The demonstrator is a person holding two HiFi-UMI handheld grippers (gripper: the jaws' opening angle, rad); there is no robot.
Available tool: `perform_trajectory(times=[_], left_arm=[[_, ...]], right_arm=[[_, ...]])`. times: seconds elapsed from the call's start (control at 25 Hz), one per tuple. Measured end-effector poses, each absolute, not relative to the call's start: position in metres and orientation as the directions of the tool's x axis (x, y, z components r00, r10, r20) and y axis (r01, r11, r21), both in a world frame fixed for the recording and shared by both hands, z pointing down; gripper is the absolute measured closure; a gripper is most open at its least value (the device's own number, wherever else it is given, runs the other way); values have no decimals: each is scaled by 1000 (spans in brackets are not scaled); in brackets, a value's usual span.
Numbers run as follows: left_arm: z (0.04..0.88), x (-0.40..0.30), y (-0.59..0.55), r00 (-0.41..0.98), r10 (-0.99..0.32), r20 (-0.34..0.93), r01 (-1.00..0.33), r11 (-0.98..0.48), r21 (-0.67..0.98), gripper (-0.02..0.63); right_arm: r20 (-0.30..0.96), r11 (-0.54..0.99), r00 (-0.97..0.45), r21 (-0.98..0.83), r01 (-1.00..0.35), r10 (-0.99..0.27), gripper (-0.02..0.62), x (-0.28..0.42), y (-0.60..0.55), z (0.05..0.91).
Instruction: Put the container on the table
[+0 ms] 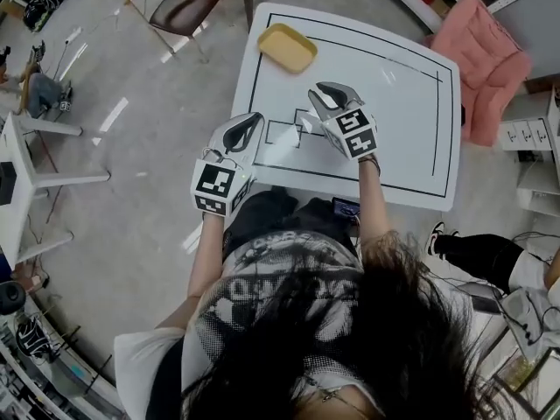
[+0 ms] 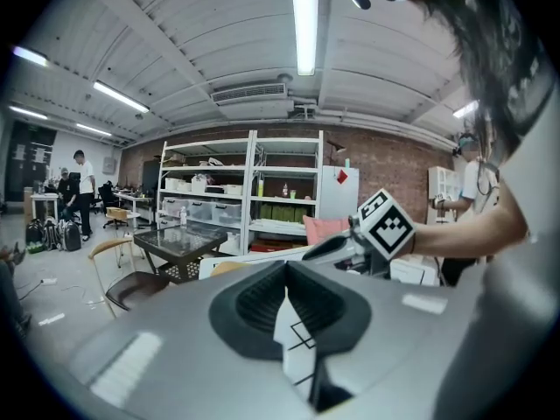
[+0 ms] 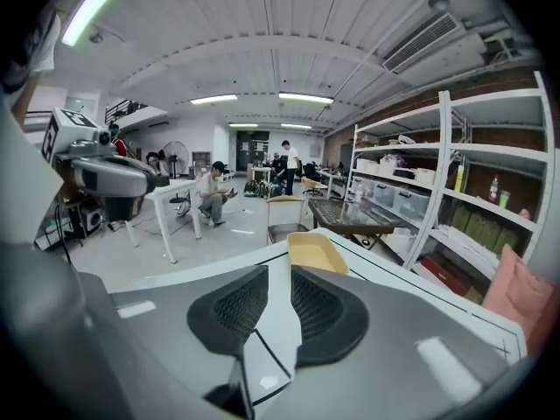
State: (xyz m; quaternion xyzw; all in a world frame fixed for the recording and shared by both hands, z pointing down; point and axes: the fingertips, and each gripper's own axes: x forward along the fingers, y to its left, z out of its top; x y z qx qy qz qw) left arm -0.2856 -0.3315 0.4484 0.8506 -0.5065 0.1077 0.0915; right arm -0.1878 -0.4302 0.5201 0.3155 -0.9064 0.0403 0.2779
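Note:
A shallow yellow container [image 1: 287, 47] rests on the far left corner of the white table [image 1: 411, 103], which carries black outline markings. In the right gripper view the container [image 3: 317, 252] lies just beyond the jaws, and its edge [image 2: 229, 268] peeks over the jaws in the left gripper view. My left gripper [image 1: 254, 116] hovers at the table's near left edge, jaws together and empty [image 2: 286, 265]. Over the table's middle, well short of the container, my right gripper [image 1: 322, 86] shows a narrow gap between its pads [image 3: 279, 274], with nothing in it.
A pink cushioned seat [image 1: 486, 59] stands off the table's right side. A chair with a brown seat [image 1: 184, 7] stands beyond the far left corner. A white side table [image 1: 17, 173] is at the left. Shelving [image 2: 254, 191] lines the brick wall.

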Motion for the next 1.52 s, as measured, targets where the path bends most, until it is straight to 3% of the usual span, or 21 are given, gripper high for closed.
perform_trajectory(times=[0.76, 1.52], left_arm=[[443, -192, -295, 576, -770, 275, -810, -582, 66, 606], [415, -87, -136, 573, -776, 264, -808, -589, 22, 606]], right_arm=[[499, 721, -623, 5, -693, -602, 520, -87, -317, 506], [381, 694, -638, 12, -720, -669, 543, 19, -146, 457]])
